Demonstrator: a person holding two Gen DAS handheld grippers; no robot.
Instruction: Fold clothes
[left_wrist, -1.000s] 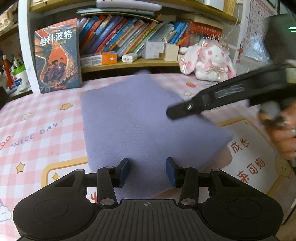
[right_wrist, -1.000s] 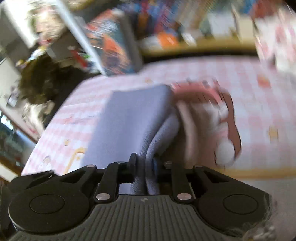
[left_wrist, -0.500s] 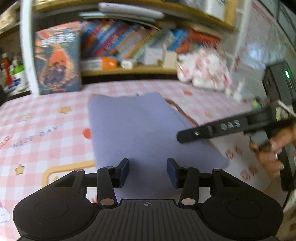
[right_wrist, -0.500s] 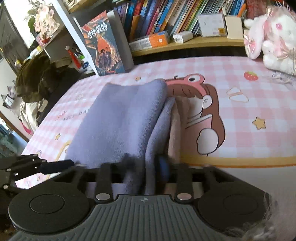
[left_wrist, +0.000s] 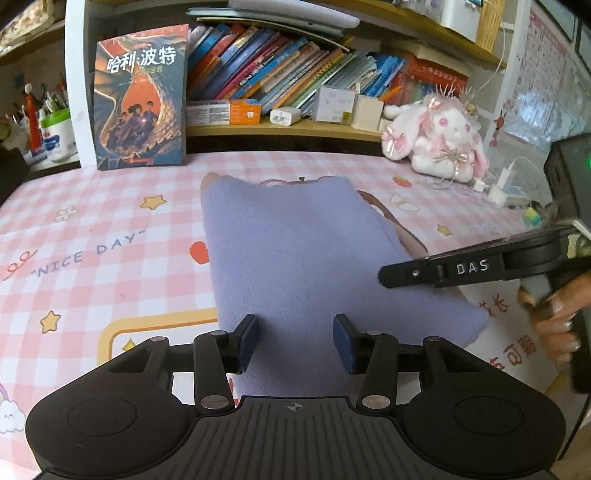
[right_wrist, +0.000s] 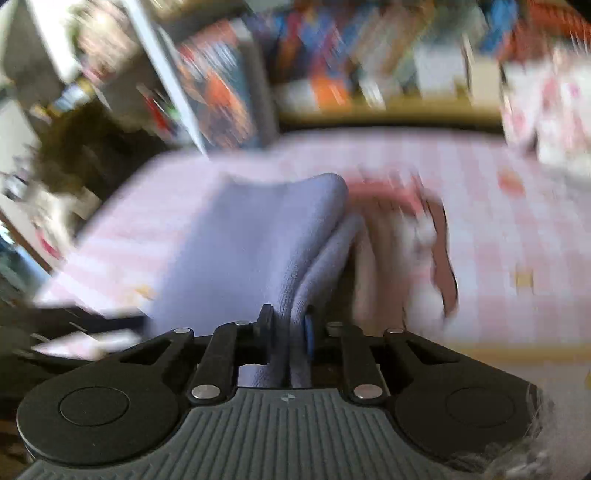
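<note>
A folded lavender cloth (left_wrist: 295, 251) lies flat on the pink checked table mat (left_wrist: 92, 280). My left gripper (left_wrist: 295, 339) hovers open over the cloth's near edge, its blue pads apart with nothing pinched between them. The right gripper (left_wrist: 386, 275) reaches in from the right, held by a person's hand (left_wrist: 554, 317), with its tip at the cloth's right side. In the blurred right wrist view, the right gripper (right_wrist: 288, 328) is shut on the layered edge of the cloth (right_wrist: 258, 240).
A book (left_wrist: 140, 99) stands upright at the back left, beside a shelf of books (left_wrist: 295, 74). A pink plush rabbit (left_wrist: 439, 136) sits at the back right, with a white charger (left_wrist: 502, 192) near it. A cup of pens (left_wrist: 55, 129) is at far left.
The cloth's raised right side has come down, and it now lies flatter and farther back. The right gripper has dropped lower to the right, still clamped, and its view is motion-blurred. The left stays open.
</note>
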